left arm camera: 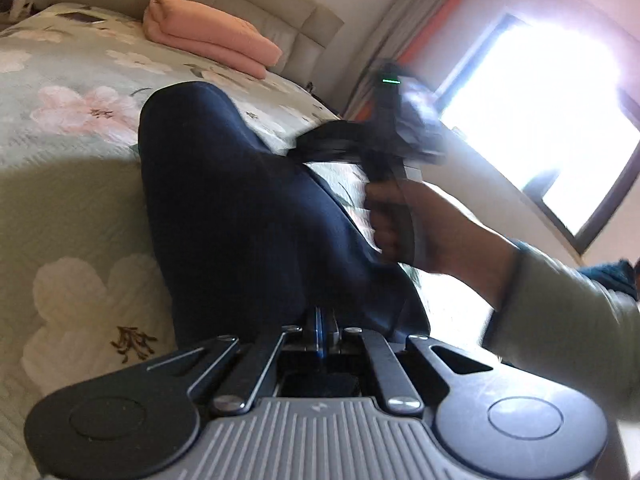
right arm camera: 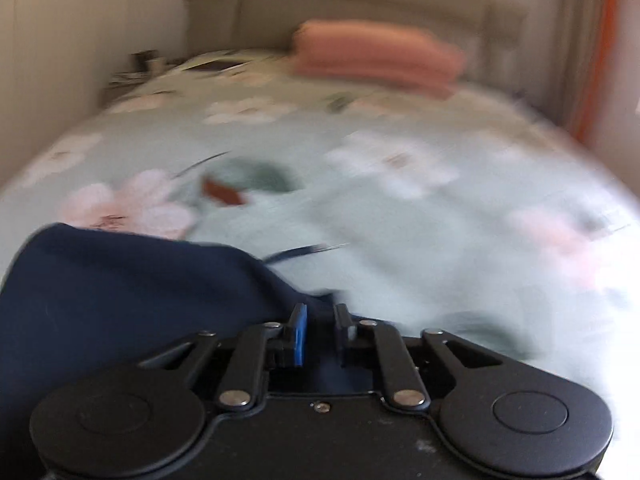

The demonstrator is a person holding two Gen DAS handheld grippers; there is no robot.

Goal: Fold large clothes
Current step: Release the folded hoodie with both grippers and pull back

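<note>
At the near edge of the bed, my left gripper (left arm camera: 320,330) is pinched tight on the navy garment (left arm camera: 224,200), which runs away toward 11 o'clock over the floral bedspread (left arm camera: 68,184); I judge the pinch is for lifting an edge to fold. My right gripper (right arm camera: 322,320) has a narrow gap with navy cloth at its pads; actual clamping I cannot tell, blur. My right hand (left arm camera: 416,224) is at 2 o'clock. Folded pink blanket (left arm camera: 212,36) sits at 12, parked clear. No readable writing.
</note>
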